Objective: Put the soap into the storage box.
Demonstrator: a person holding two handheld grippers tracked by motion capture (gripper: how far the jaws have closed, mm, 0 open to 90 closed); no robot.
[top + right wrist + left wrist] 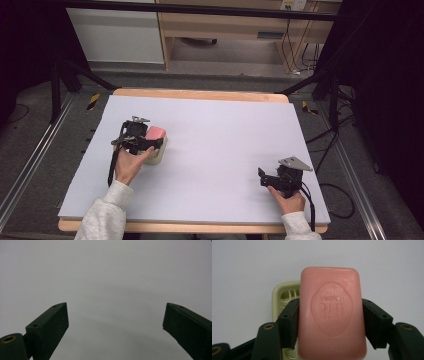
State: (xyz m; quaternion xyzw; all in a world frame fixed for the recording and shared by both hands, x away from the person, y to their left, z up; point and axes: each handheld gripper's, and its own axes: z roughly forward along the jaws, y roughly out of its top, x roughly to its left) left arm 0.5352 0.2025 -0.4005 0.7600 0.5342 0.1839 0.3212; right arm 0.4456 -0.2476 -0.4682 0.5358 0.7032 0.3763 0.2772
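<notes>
Pink soap bar sits pinched in the left gripper, above the cream dish.

Surface: we see a pale lilac sheet over a wooden top.
Behind it: we see a wooden cabinet and cables.

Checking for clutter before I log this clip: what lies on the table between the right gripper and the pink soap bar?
Nothing: in the high view, the table is bare between the right gripper and the pink soap bar.
</notes>
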